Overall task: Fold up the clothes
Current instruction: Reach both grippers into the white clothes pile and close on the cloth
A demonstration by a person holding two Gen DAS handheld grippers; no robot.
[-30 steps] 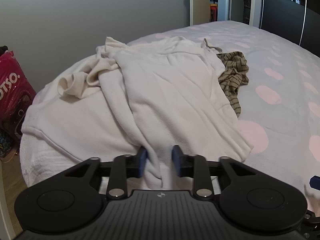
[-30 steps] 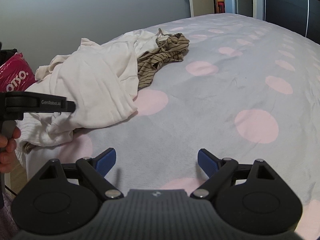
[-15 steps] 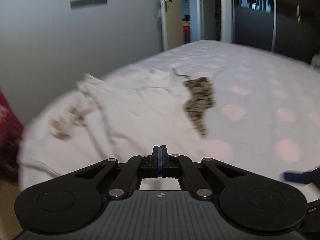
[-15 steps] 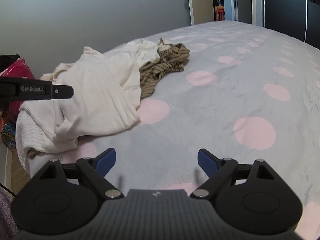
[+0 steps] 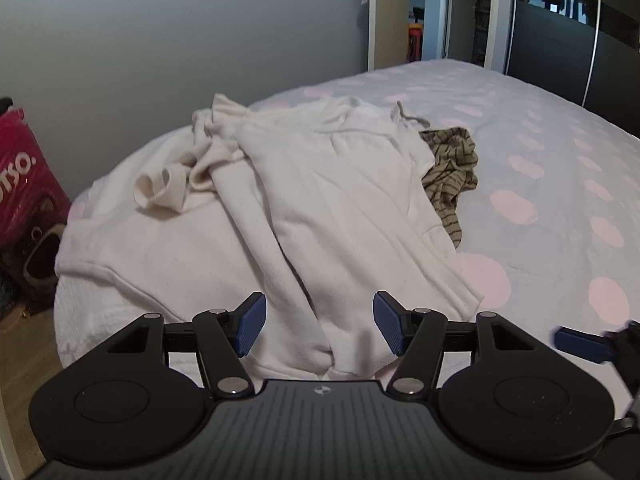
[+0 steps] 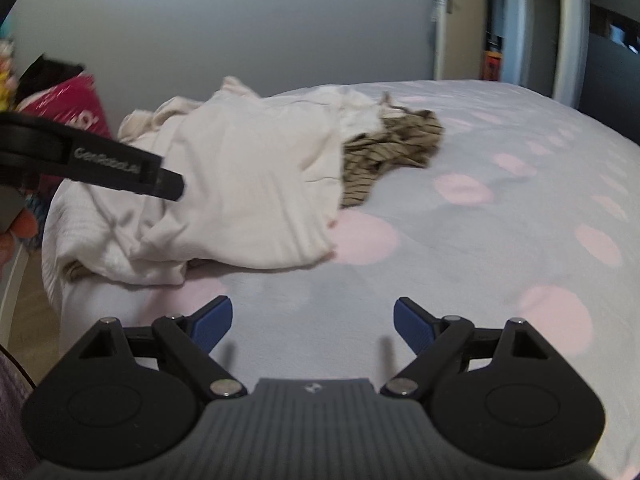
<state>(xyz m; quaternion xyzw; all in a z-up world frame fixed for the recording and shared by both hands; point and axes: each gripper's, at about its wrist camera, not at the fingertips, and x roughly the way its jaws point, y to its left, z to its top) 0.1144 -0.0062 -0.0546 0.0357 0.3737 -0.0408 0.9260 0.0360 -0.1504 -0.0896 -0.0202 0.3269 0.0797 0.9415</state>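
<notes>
A: Left tool (image 5: 318, 328) over the cream garment's (image 5: 328, 200) near hem, jaws opening, cloth between but pads clear. Why?

B: Likely resetting its grip. The garment lies crumpled at the bed's (image 6: 480, 240) corner, half covering a striped garment (image 6: 390, 148).

A: Right tool (image 6: 312, 324)?

B: Empty, closing slightly above bare bedspread.

Left hand-held gripper (image 5: 319, 329) jaws opening, right hand-held gripper (image 6: 313, 325) wide, closing
</notes>
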